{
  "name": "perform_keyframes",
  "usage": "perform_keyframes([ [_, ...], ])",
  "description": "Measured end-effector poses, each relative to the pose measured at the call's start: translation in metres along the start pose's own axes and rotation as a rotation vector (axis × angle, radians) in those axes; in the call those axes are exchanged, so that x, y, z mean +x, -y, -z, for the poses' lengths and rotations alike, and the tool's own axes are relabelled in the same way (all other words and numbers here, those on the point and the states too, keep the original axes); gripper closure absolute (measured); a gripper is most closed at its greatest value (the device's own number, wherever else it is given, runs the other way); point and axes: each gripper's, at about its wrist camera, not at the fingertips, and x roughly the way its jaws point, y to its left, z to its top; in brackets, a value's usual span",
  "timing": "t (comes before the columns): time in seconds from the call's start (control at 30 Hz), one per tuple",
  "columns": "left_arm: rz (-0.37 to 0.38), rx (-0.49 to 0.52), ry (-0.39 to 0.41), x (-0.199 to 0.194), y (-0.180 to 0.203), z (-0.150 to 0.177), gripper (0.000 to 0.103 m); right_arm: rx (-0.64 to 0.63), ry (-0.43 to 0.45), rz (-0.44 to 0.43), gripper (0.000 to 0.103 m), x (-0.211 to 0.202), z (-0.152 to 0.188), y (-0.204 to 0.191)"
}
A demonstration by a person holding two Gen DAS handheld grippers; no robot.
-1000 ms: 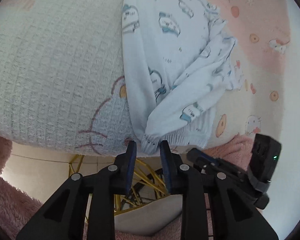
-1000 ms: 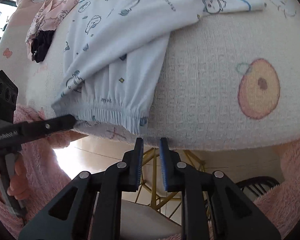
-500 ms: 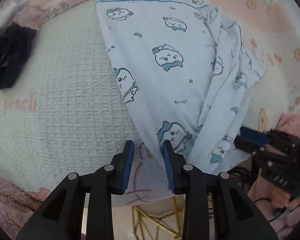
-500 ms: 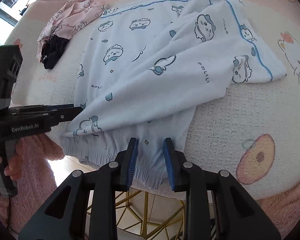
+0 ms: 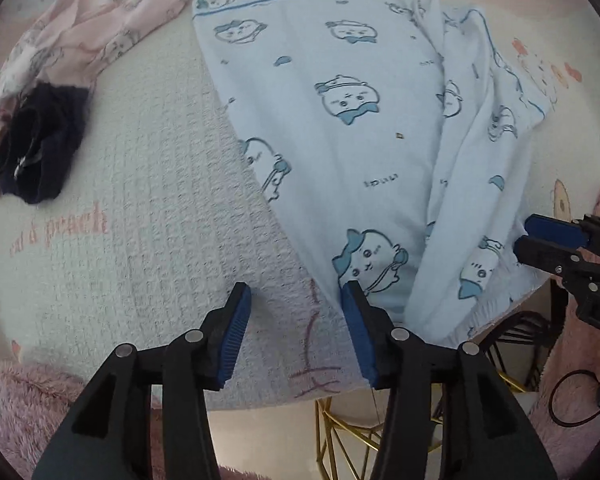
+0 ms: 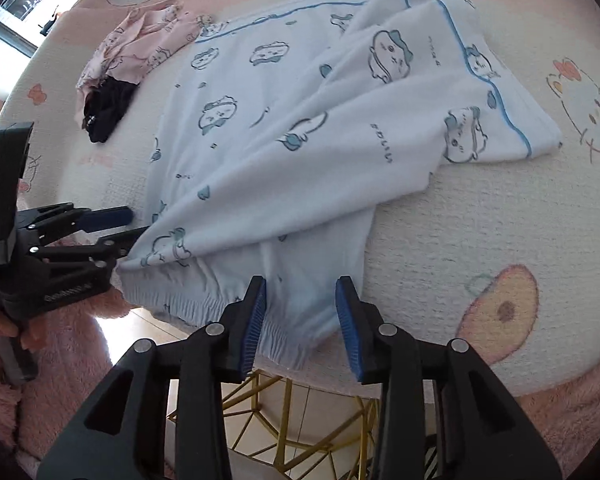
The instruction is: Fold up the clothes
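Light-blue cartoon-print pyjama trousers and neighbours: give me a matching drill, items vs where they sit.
Items:
1. light-blue cartoon-print pyjama trousers
2. pink printed garment
3. small dark garment
4. gold wire frame

Places:
A. below the table edge
B. cuffs hanging over the near edge
C. far left, crumpled
D. lying against the pink garment's near side

Pairs: 1-B, 2-C, 3-D, 4-A

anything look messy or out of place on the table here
Yes. The light blue pajama pants lie skewed, one leg crossed over the other, cuffs hanging off the near edge. A crumpled pink garment with a dark item sits bunched at the far left.
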Motion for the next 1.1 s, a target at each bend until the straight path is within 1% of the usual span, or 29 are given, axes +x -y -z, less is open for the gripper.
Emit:
perform_keyframes([
  [0.03,0.039,-0.02,0.036,-0.007,-0.005,0.0,0.053,0.03,0.019,-0.029,0.067,-0.007,0.003,0.006],
  [0.1,0.174,-0.051,0.137,-0.028,-0.006,-0.008,0.053,0.146,0.079,-0.156,0.067,-0.025,0.006,0.031],
  [0.13,0.193,-0.027,0.167,-0.033,0.004,-0.014,0.053,0.203,0.108,-0.209,0.067,-0.034,0.006,0.044],
  [0.23,0.233,0.055,0.248,-0.046,0.035,-0.033,0.053,0.362,0.199,-0.174,0.067,-0.061,-0.004,0.082],
  [0.27,0.261,0.077,0.242,-0.042,0.054,-0.045,0.053,0.388,0.236,-0.144,0.065,-0.071,-0.006,0.093],
  [0.33,0.312,0.116,0.217,-0.03,0.093,-0.072,0.053,0.451,0.318,-0.165,0.064,-0.09,-0.006,0.115],
  [0.4,0.318,0.165,0.187,-0.017,0.127,-0.084,0.053,0.525,0.381,-0.187,0.063,-0.1,-0.006,0.135],
  [0.47,0.291,0.219,0.169,-0.004,0.154,-0.093,0.053,0.614,0.399,-0.155,0.063,-0.096,-0.004,0.148],
  [0.5,0.278,0.24,0.161,0.001,0.168,-0.099,0.053,0.648,0.383,-0.138,0.061,-0.092,0.0,0.154],
  [0.57,0.3,0.262,0.15,0.007,0.191,-0.107,0.053,0.705,0.327,-0.125,0.061,-0.078,0.006,0.162],
  [0.7,0.303,0.287,0.14,0.019,0.229,-0.128,0.053,0.77,0.209,-0.197,0.061,-0.052,0.005,0.174],
  [0.73,0.304,0.293,0.138,0.022,0.238,-0.133,0.053,0.784,0.22,-0.189,0.061,-0.055,0.007,0.182],
  [0.83,0.301,0.319,0.112,0.035,0.26,-0.145,0.053,0.817,0.275,-0.087,0.06,-0.071,0.008,0.198],
  [0.87,0.281,0.338,0.107,0.039,0.265,-0.144,0.053,0.829,0.289,-0.049,0.06,-0.077,0.009,0.203],
  [0.97,0.216,0.397,0.094,0.052,0.28,-0.142,0.055,0.88,0.286,0.003,0.06,-0.081,0.016,0.217],
  [1.0,0.174,0.407,0.098,0.056,0.282,-0.14,0.062,0.897,0.275,-0.017,0.06,-0.078,0.017,0.22],
  [1.03,0.129,0.416,0.103,0.06,0.284,-0.139,0.08,0.914,0.265,-0.038,0.06,-0.075,0.017,0.224],
  [1.07,0.081,0.429,0.125,0.061,0.286,-0.137,0.087,0.928,0.254,-0.058,0.06,-0.072,0.018,0.226],
  [1.1,0.07,0.435,0.131,0.061,0.287,-0.137,0.091,0.918,0.239,-0.075,0.06,-0.069,0.016,0.226],
])
